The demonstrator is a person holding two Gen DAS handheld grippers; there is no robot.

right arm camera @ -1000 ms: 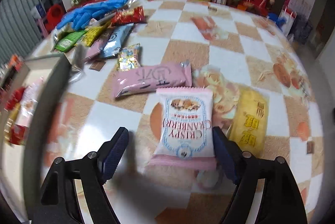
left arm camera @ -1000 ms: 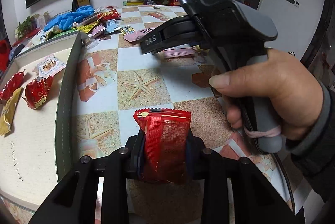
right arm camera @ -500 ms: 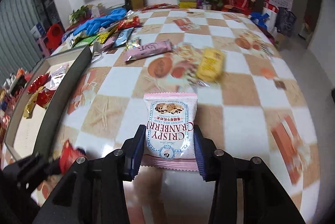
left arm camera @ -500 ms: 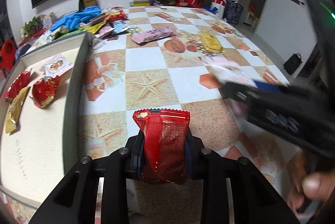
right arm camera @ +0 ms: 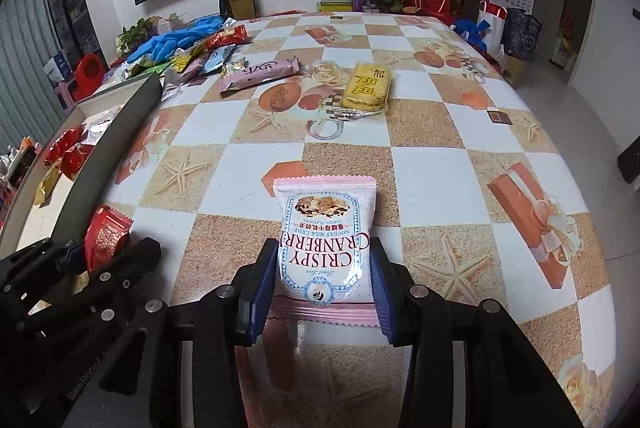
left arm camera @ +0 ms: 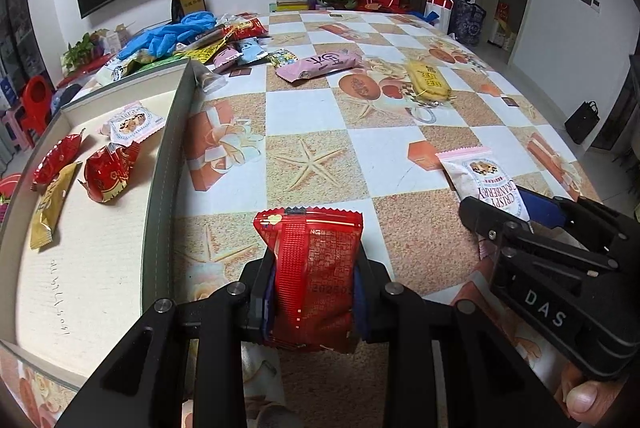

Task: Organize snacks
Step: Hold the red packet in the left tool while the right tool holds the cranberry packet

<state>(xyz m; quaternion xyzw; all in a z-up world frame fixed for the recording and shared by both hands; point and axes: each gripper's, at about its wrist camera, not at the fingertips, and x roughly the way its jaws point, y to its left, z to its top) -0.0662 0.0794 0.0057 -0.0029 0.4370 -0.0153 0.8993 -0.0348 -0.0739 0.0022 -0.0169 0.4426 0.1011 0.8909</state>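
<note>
My left gripper (left arm camera: 314, 288) is shut on a red snack packet (left arm camera: 312, 268), held above the table's near edge beside the tray (left arm camera: 164, 163). My right gripper (right arm camera: 320, 280) is shut on a white and pink "Crispy Cranberry" packet (right arm camera: 324, 240), held above the table to the right of the left gripper. That packet also shows in the left wrist view (left arm camera: 486, 183). The red packet also shows in the right wrist view (right arm camera: 106, 236). The tray holds red packets (left arm camera: 108, 169), a gold one (left arm camera: 52, 203) and a white and pink one (left arm camera: 132, 119).
On the checkered table lie a pink bar packet (left arm camera: 320, 63), a yellow packet (left arm camera: 428, 79) and a pile of mixed snacks with blue gloves (left arm camera: 172, 33) at the back left. Plants and bags stand at the far edge.
My right gripper closed on the Crispy Cranberry packet, lifted it and drew back toward the near edge, to the right of the left gripper. The left gripper kept holding the red packet.
</note>
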